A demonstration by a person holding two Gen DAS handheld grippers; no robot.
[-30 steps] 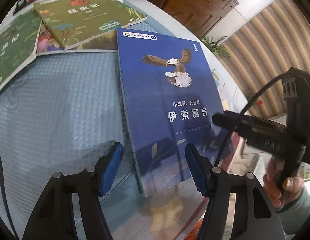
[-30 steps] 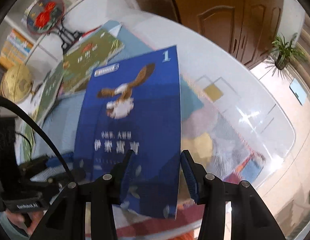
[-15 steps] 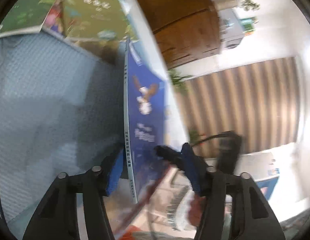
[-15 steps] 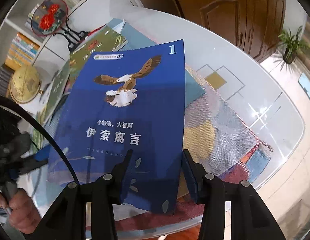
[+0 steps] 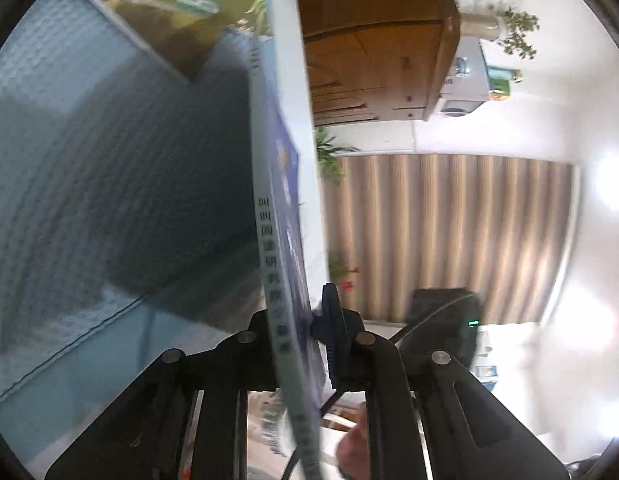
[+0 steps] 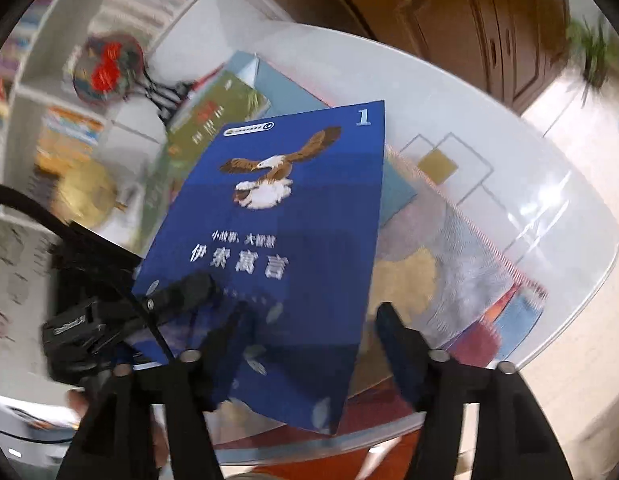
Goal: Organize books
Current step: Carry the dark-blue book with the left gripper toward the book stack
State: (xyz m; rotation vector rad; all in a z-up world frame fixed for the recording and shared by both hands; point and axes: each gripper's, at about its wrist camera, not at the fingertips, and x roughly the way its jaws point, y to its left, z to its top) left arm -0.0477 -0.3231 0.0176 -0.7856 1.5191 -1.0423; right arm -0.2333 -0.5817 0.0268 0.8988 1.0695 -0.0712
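Note:
A blue book with an eagle on its cover (image 6: 293, 216) is lifted off the table, tilted up. My left gripper (image 5: 305, 332) is shut on its lower spine edge, so the blue book (image 5: 277, 216) shows edge-on in the left wrist view. From the right wrist view the left gripper (image 6: 181, 292) clamps the book's left edge. My right gripper (image 6: 313, 332) has its jaws opening. The book's lower corner lies between them, but the right fingertip (image 6: 393, 332) stands clear of the cover.
Green books (image 6: 213, 120) lie overlapping at the far side of a blue textured mat (image 5: 89, 140) on the round glass table (image 6: 509, 184). A fan ornament (image 6: 109, 68) and a golden globe (image 6: 89, 192) stand at the left. A wooden cabinet (image 5: 369, 40) is behind.
The left jaws closed onto the blue book's spine edge and the wrist rolled, turning the book edge-on. The right jaws spread apart and let go of the book.

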